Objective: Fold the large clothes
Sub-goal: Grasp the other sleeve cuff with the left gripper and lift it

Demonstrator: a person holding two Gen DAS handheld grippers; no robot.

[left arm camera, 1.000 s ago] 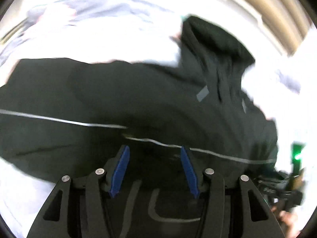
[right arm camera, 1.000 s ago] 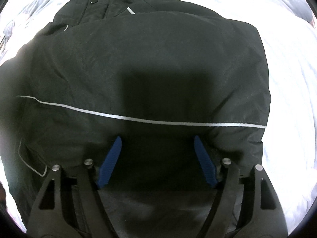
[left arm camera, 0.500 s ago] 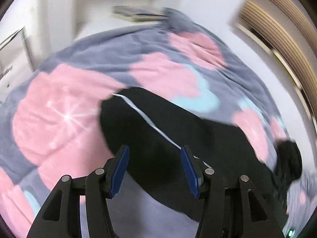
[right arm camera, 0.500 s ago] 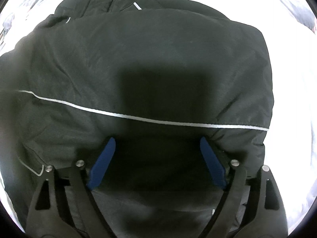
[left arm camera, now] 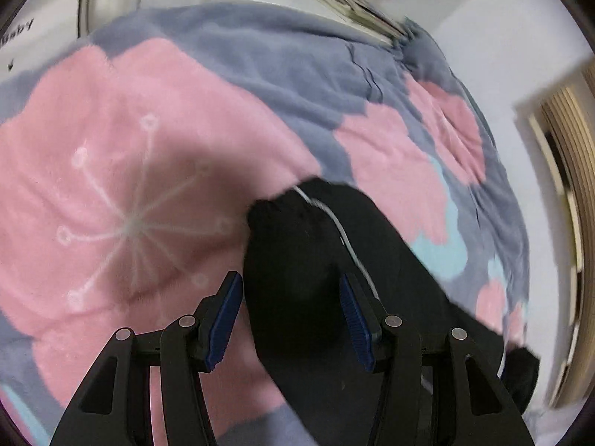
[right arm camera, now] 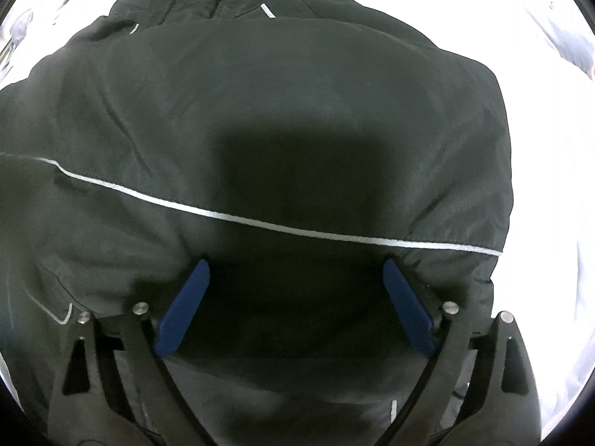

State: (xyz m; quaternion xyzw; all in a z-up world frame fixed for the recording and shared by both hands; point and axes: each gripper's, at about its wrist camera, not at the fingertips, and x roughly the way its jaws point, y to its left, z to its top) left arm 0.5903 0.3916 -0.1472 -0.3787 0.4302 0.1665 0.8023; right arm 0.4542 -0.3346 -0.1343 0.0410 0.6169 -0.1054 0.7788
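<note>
Your left tongs stand half open around the cuff end of the black jacket's sleeve; the pads flank the cloth, and you cannot tell that they press it. If you pull before they bite, the sleeve may slip free and drop back on the flowered blanket. Your right tongs are opening wide above the jacket, nothing pinched; released bulk could spring the fold apart. The jacket lies on the bed, collar toward the far edge, its long axis running away from you. The sleeve runs out sideways across the blanket.
</note>
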